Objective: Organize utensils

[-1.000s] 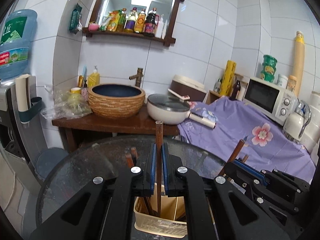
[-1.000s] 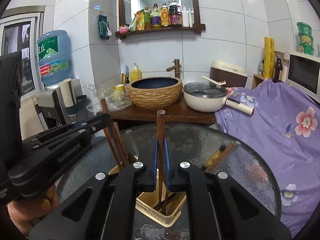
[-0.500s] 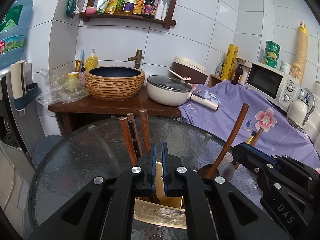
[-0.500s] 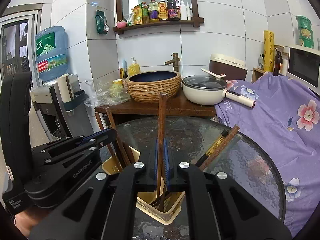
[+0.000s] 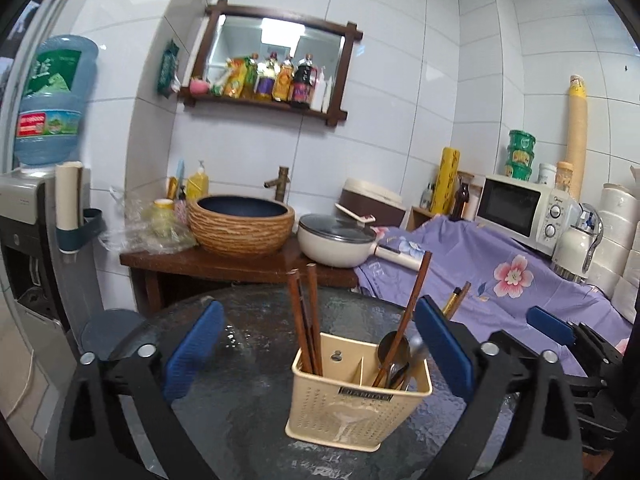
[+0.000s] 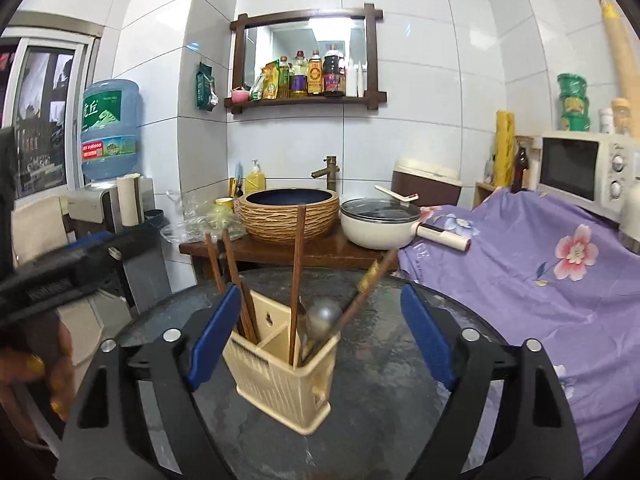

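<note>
Opening at this moment, both my tongs have nothing between their blue pads: the left tongs (image 5: 316, 350) frame the cream utensil holder (image 5: 356, 404) without touching it, and the right tongs (image 6: 320, 334) do likewise from the other side, with the holder (image 6: 280, 380) standing just ahead of them on the round glass bench (image 6: 400, 380). Judging by how things lie, the sorting looks nearly done. The holder is split into two compartments: the left one carries a bunch of dark wooden chopsticks (image 5: 306, 320) leaning upright, and the right one carries the spoons (image 5: 400, 354) together with a long wooden handle (image 5: 408, 312) and a tall brown stick (image 6: 297, 280) slanting out. I can see no loose utensil left on the glass, though the near edge of the bench is hidden under my tongs, so I cannot rule one out there. A small dark nameplate (image 5: 365, 389) on the holder's front has lettering too small for me to read. My other tool shows printed letters in the right view, but they are blurred. Farther back, the water bottle (image 6: 110, 128) on the dispenser bears large Chinese characters on a green label and a red band with print I cannot make out. The sauce bottles (image 6: 316, 74) on the wooden shelf have coloured labels, none legible, and the microwave (image 5: 524, 210) carries a small mark by its dials that I cannot read.
</note>
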